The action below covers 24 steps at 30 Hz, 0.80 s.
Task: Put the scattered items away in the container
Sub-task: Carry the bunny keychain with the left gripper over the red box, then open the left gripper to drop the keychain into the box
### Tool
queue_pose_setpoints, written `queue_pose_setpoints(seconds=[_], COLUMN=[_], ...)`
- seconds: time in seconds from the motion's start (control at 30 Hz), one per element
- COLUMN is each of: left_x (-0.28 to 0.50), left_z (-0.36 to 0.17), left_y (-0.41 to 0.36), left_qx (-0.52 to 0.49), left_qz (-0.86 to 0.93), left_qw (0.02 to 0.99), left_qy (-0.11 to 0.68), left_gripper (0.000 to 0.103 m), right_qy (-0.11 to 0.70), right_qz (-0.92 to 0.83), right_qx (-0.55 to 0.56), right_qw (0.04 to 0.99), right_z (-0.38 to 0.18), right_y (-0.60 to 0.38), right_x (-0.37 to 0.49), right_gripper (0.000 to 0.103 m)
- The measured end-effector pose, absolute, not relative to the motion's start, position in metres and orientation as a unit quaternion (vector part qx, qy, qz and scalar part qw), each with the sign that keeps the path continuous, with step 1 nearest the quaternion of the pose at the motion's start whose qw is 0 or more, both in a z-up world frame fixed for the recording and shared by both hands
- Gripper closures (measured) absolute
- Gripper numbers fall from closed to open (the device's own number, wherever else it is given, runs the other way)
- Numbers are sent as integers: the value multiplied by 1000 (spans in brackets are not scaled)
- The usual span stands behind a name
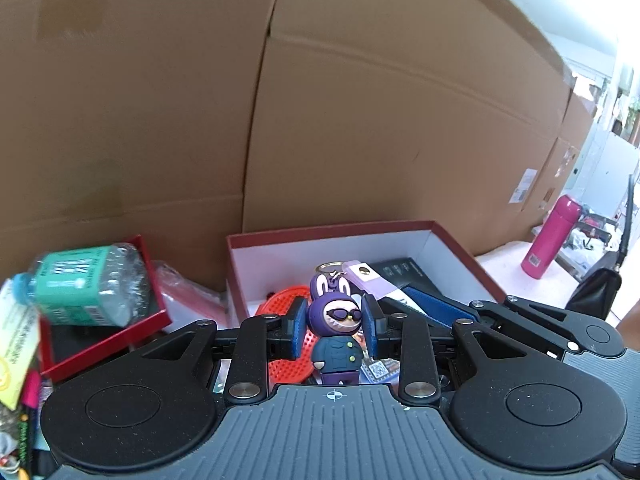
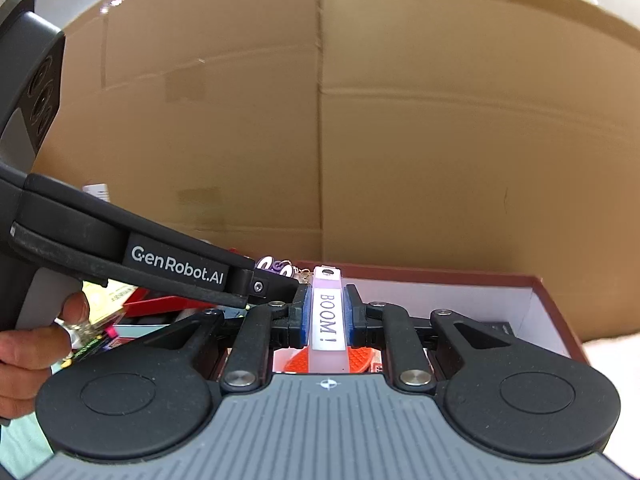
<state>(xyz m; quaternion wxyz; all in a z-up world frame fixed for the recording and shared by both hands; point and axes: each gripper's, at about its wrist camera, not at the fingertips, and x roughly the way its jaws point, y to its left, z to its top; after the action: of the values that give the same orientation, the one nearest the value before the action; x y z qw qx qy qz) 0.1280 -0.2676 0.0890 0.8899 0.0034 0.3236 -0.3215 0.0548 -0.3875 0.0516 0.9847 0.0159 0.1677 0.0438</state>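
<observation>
My left gripper (image 1: pixel 335 326) is clenched on the purple rabbit figure (image 1: pixel 337 336), blue pads pressed against either side of its head; the figure wears dark glasses and a dark blue jacket, and hangs upright between the fingers. A metal key ring (image 1: pixel 329 268) sits above its ears, joined to a lilac strap (image 1: pixel 370 282) that runs off toward my right gripper (image 2: pixel 327 316). That one is clamped tight on the same strap, which from the right wrist reads "BOOM!" in black letters on a pale tag (image 2: pixel 328 316). So both tongs grip one keychain, figure at one end, strap at the other. It is held above the red box (image 1: pixel 460 256), white inside, which stands open against a wall of brown cardboard cartons (image 1: pixel 360 120). Already lying in the box: an orange-red studded mat (image 1: pixel 290 360), a black booklet or pack (image 1: pixel 404 270) at the far wall, a blue flat piece (image 1: pixel 436 306) beside it, and a small card with a printed code (image 1: pixel 378 369) under the figure. Left of the box, the red lid (image 1: pixel 108 340) lies tilted, with a clear bottle with green label (image 1: pixel 80 288) resting on its side across it. A pink flask (image 1: pixel 550 236) stands upright well off to the right on the pale tabletop (image 1: pixel 508 256). In the right wrist view, my left hand (image 2: pixel 32 344) shows wrapped round its handle.
</observation>
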Motion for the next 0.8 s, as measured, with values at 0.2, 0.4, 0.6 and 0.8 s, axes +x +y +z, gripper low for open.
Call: queue_pose_setpoints(seconds=[0.2,0.4,0.6,0.8], left_x=[152,167,167,152], left_z=[59,43,43,52], left_y=[-282,-286,-282,-271], left_qx=[18,26,23,18], left_qz=[-315,-310,-308,-313], left_qw=[883,880,890,904], left_qy=[346,358,334,291], left_gripper=[76,75,45,6], right_qy=[198,215,223,209], right_qz=[41,43,38,-6], right_qx=[27,28,16,-27], right_qw=[979,975,974,978], right_z=[25,9,-1,-2], right_y=[-399,-401,-398,-391], right_x=[81,99,110,101], right_gripper=[84,84,80,26])
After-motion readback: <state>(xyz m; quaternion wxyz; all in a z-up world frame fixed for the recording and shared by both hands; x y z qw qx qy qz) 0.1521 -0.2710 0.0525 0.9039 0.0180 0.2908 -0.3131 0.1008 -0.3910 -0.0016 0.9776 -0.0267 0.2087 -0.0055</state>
